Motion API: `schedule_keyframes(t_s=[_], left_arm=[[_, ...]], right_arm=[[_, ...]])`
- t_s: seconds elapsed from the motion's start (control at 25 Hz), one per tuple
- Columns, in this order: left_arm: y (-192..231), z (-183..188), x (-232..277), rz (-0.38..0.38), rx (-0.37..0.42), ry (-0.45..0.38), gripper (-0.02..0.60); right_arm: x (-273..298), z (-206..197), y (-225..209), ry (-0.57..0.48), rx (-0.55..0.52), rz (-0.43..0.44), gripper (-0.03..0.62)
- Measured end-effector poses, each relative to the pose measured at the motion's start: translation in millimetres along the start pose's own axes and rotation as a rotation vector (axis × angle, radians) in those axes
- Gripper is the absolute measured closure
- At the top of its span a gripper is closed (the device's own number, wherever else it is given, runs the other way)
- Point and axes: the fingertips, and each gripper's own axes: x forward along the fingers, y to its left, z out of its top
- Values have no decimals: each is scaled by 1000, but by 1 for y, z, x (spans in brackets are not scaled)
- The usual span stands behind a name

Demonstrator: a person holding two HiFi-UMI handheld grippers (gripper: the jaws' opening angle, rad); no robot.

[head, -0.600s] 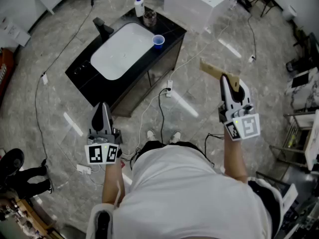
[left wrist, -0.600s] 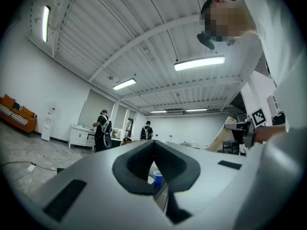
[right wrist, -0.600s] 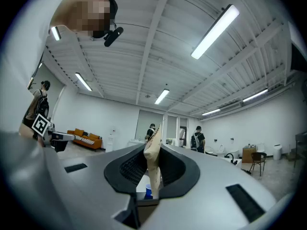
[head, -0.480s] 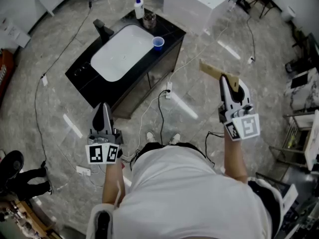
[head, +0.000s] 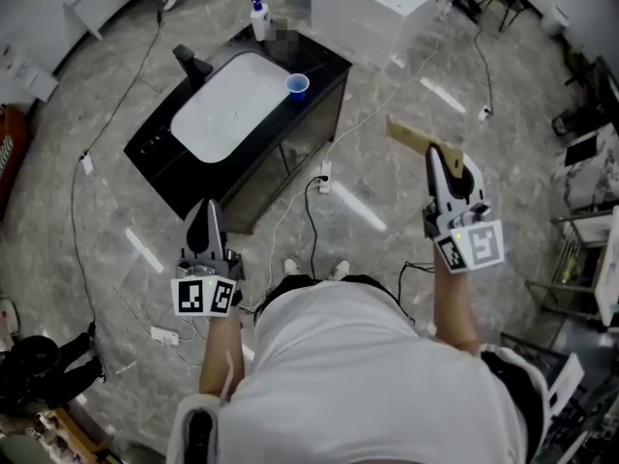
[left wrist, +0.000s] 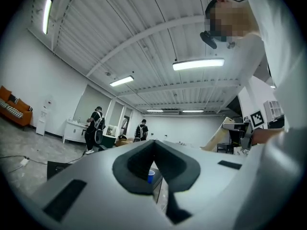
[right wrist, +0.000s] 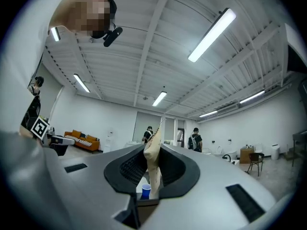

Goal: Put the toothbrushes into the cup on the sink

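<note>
A small blue cup [head: 297,85] stands on the black counter [head: 324,61] at the right rim of the white sink [head: 227,104], far ahead of both grippers. My right gripper [head: 437,153] is shut on a flat tan paper packet [head: 414,135], which sticks out forward and to the left. In the right gripper view the packet [right wrist: 153,162] stands upright between the pads, with the cup [right wrist: 146,191] small behind it. My left gripper [head: 205,208] is held low on the left, shut and empty. The cup [left wrist: 151,176] shows through the gap below its tips.
A black faucet [head: 191,61] and a white pump bottle [head: 257,17] stand at the sink's far side. A white box [head: 372,3] lies beyond the counter. Cables [head: 314,211] trail over the marble floor between me and the sink cabinet. People stand far off in the room [left wrist: 93,133].
The head view has shifted, so the sink sits a little more left and higher. My left gripper has drifted slightly right. The right gripper still holds the packet in the same place.
</note>
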Motion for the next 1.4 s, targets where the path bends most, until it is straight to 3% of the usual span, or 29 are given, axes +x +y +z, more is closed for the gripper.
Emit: schedule_keyframes(t_s=[0.76,1.04,1.4], left_arm=[[-71,-29,-1,78,-7,27,579],[-72,-23,3,90,19,12,579],[-65,-30,22,71,11,8,579]], right_arm=[[-25,-20,-48,8,74,122,520],[-21,-26,-46,12,82,164,520],[-11,-32,-54,13,80,143,520]])
